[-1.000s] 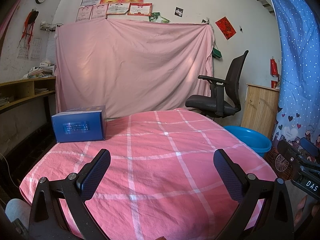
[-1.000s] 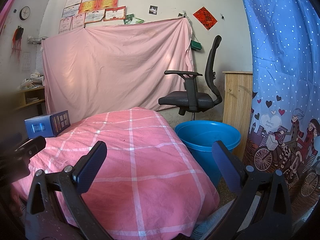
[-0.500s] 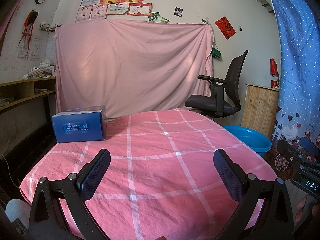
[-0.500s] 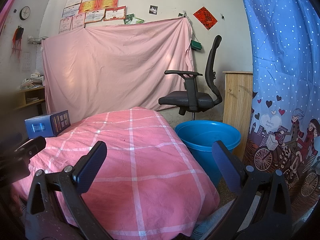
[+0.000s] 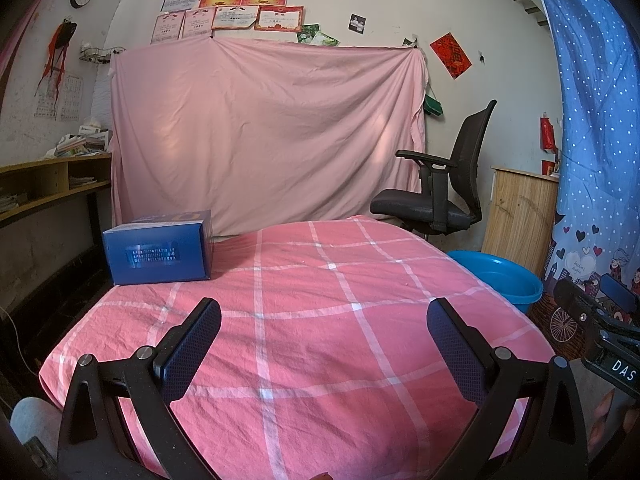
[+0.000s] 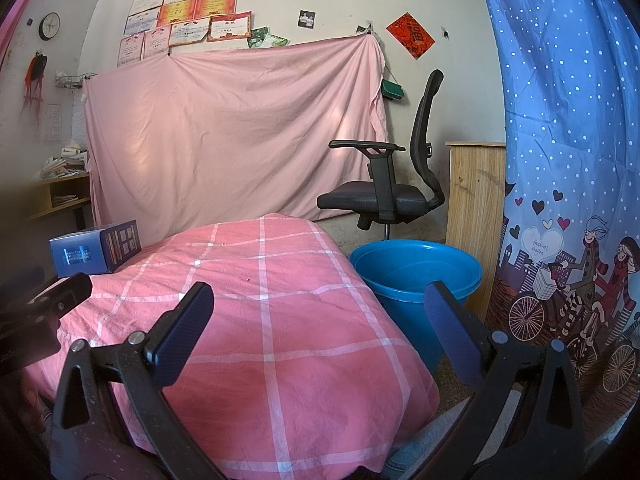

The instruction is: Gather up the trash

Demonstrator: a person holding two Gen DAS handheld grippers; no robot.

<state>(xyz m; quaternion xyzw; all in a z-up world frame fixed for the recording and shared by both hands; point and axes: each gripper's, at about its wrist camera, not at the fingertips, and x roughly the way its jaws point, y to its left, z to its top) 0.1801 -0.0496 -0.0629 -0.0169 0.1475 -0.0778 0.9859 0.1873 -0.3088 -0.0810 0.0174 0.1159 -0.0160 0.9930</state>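
Left gripper and right gripper: jaws spread wide, holding nothing, low in frame over the pink checked tabletop. Blue box mid-left at its far edge. Blue bin centre-right on the floor.

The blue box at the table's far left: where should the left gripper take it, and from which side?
Probably across the blue box's short width, near its printed end, coming in level from the front with the open left gripper. It lies flat on the pink checked cloth, narrow end facing the camera, both sides clear.
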